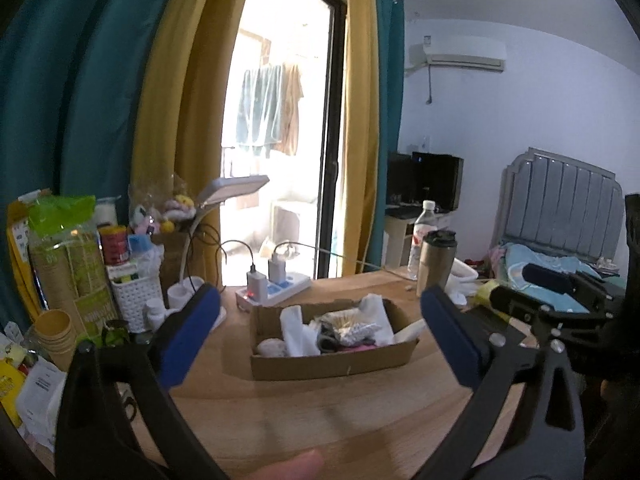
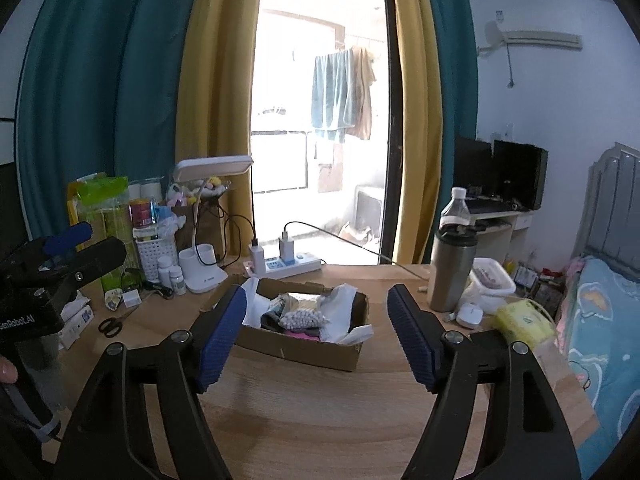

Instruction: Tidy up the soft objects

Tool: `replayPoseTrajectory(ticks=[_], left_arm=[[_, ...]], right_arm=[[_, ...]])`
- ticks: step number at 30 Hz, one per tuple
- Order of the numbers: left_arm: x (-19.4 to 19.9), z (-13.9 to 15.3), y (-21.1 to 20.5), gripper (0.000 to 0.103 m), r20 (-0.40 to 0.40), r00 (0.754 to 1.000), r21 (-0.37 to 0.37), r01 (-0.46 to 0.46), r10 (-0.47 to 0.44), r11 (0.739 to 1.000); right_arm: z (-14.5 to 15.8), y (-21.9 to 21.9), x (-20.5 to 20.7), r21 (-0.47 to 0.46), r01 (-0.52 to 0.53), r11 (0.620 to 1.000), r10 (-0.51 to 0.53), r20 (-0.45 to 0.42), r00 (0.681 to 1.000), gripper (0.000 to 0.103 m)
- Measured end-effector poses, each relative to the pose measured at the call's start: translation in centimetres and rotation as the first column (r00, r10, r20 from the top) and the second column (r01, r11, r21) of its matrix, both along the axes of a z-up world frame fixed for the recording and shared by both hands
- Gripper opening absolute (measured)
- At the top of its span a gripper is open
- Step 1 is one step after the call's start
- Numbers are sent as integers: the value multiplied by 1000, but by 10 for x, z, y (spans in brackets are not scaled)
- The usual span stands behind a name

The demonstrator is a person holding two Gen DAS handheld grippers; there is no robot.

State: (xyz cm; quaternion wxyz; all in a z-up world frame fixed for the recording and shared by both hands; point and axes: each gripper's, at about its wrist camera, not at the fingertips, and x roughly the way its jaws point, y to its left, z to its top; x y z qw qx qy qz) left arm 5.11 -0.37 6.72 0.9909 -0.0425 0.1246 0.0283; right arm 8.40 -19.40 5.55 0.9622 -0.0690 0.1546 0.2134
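Note:
A shallow cardboard box sits mid-desk, holding soft items: white cloths, a patterned bundle and something pink. In the right wrist view the box holds the same white cloths and a dotted bundle. My left gripper is open and empty, hovering in front of the box. My right gripper is open and empty, also just before the box. Each gripper shows in the other's view: the right one at the right, the left one at the left.
A wooden desk carries a power strip, white lamp, steel tumbler, water bottle, plastic tub, yellow pack, scissors and left-side clutter. A bed stands right.

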Motion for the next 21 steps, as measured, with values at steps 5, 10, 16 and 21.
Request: replayPoseTrajectory(ticks=[5, 10, 16, 21], left_arm=[[-15, 6, -2, 102, 19, 1000, 12, 10, -11, 1000], [-22, 11, -5, 102, 26, 999, 9, 23, -24, 1000], [-24, 12, -9, 102, 19, 999, 14, 32, -33, 999], [-25, 12, -8, 102, 19, 999, 7, 31, -32, 999]], right_arm=[[6, -4, -12, -5, 15, 1000, -14, 21, 1000, 76], [9, -8, -19, 7, 19, 1000, -19, 34, 999, 77], [10, -9, -22, 10, 19, 1000, -20, 37, 999, 77], [12, -9, -24, 9, 15, 1000, -16, 36, 999, 77]])
